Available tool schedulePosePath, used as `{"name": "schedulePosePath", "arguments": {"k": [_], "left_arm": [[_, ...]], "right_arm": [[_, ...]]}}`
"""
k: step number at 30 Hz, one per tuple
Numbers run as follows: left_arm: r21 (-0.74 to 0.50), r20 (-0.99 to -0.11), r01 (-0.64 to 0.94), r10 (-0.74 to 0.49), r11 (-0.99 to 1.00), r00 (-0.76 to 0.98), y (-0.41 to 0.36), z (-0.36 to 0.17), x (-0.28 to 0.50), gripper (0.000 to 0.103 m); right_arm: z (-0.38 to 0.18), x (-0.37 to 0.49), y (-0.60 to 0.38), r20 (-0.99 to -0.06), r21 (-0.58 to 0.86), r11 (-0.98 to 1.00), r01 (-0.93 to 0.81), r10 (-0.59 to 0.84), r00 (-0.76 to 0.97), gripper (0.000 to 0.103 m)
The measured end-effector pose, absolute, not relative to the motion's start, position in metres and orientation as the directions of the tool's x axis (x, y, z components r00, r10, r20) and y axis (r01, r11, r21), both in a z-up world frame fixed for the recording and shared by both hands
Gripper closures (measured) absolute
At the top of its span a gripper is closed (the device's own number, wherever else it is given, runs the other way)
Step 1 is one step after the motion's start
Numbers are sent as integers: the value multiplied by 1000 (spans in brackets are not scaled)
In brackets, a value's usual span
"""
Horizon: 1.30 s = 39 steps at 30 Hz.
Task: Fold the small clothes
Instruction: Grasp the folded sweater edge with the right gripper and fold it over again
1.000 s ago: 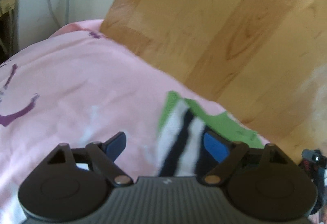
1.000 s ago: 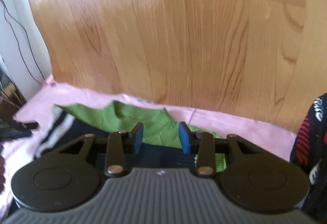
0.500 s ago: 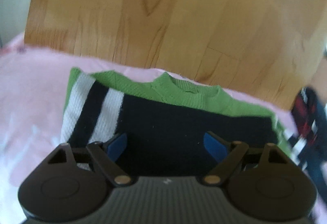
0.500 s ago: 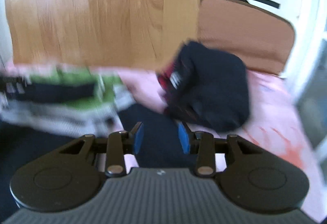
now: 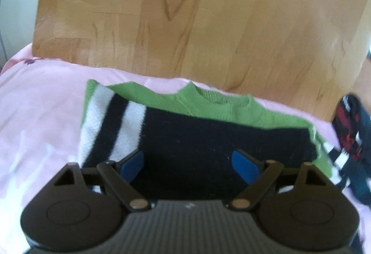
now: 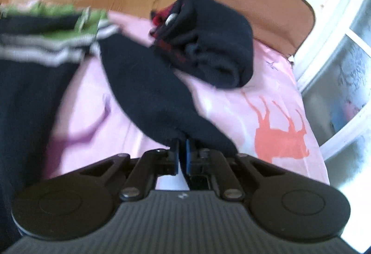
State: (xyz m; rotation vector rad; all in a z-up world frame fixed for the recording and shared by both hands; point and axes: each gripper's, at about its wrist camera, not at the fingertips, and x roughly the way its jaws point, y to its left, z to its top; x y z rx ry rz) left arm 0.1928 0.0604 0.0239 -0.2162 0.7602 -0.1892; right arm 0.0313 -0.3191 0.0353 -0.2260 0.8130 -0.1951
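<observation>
Pink bed sheet lies under everything. Right gripper just pinched shut on the dark navy sleeve of the green-and-navy striped sweater, ready to fold it over; left gripper stays wide open above.

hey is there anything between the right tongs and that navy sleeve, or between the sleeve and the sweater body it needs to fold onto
Nothing visible. The right tongs are already shut on the navy sleeve. Between the sleeve and the sweater body lies only bare pink sheet. The dark bundled garment sits beyond, on the far side, off that path.
</observation>
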Motion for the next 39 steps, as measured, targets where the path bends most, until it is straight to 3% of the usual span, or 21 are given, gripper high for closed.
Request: {"name": "schedulePosePath", "arguments": {"k": [3, 6, 10, 14, 20, 22, 24, 28, 31, 35, 39], "left_arm": [[-317, -619, 66, -259, 946, 741, 80, 39, 188, 16], [-381, -577, 38, -270, 924, 771, 103, 53, 185, 15], [-457, -532, -21, -255, 889, 807, 136, 64, 181, 15], [-500, -517, -76, -227, 863, 825, 162, 66, 183, 15], [-551, -527, -116, -237, 826, 816, 184, 59, 190, 15], [-547, -538, -114, -244, 830, 807, 185, 57, 194, 15], [-546, -549, -109, -256, 831, 796, 184, 55, 197, 14], [-553, -569, -89, -298, 828, 767, 179, 48, 203, 14], [-532, -586, -74, -304, 844, 751, 169, 44, 205, 14], [-524, -591, -28, -340, 851, 732, 158, 45, 203, 14], [-491, -578, 26, -348, 871, 738, 146, 51, 198, 14]], "right_arm": [[93, 43, -322, -703, 86, 994, 68, 12, 711, 95], [143, 59, -312, -606, 371, 928, -19, 257, 753, 94], [188, 97, -268, -510, 457, 879, -134, 383, 770, 94], [202, 152, -212, -502, 439, 876, -200, 424, 753, 94], [179, 229, -131, -498, 518, 828, -216, 497, 711, 94], [160, 241, -107, -515, 542, 809, -229, 535, 670, 86], [134, 260, -89, -594, 515, 819, -254, 554, 583, 72], [119, 268, -112, -591, 465, 858, -220, 485, 644, 71], [116, 269, -135, -600, 311, 937, -158, 323, 732, 70], [91, 263, -167, -626, 77, 993, -88, 117, 771, 59], [59, 262, -197, -651, -8, 1000, -18, 8, 759, 51]]}}
